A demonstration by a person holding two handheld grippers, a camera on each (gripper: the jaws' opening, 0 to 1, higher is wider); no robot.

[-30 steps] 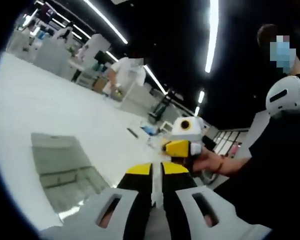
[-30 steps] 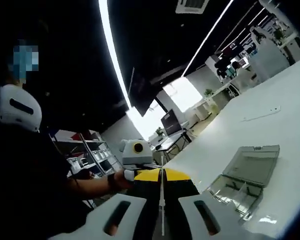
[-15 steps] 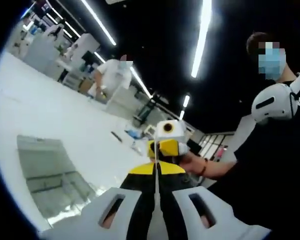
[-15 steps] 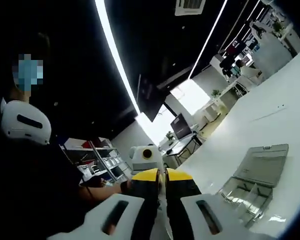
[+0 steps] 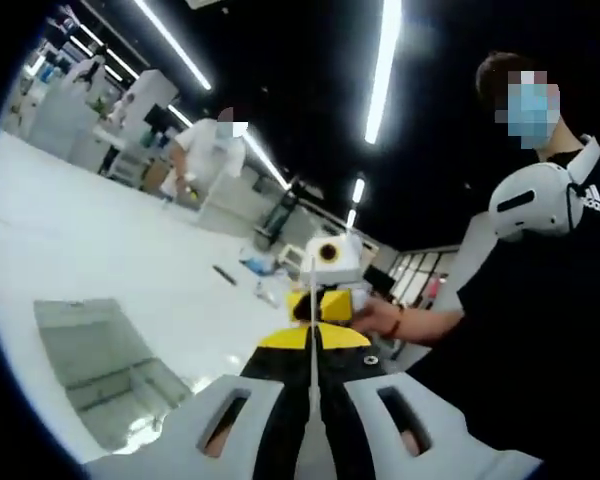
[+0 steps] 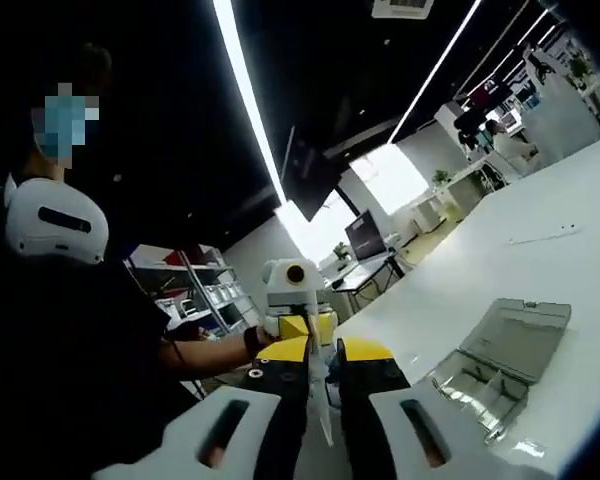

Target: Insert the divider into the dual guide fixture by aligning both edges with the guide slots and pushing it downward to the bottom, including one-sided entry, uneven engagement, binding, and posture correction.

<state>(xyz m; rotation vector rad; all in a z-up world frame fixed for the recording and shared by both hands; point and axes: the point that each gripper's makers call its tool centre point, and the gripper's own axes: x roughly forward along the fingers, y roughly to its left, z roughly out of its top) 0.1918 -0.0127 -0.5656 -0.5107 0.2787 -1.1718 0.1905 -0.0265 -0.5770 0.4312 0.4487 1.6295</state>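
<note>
Two grippers are recorded, each closed edge-on upon one thin translucent divider [image 5: 310, 350] held between them in the air. Left gripper [image 5: 311, 345]: jaws all but shut, the divider's edge pinched at the fingertips; right gripper [image 6: 320, 355]: jaws narrowly parted around the opposite edge, the sheet seen running down between them. Change noted over the last second: both views have swung and the opposing gripper has drawn closer to centre ahead of each pair of fingertips, which is read as a re-posing of the hands, not as movement of the fixture. Dual guide fixture [image 5: 100, 365], a clear compartmented box with its lid open: lying on the white table [image 5: 70, 240], below and left of the left fingers; in the right gripper view it [image 6: 495, 365] is placed right of the fingers and well apart. Judgement: insertion not yet begun; the divider is being levelled. Pose: both grippers raised above the table, facing one another, held out from the person's torso [image 5: 550, 350].
</note>
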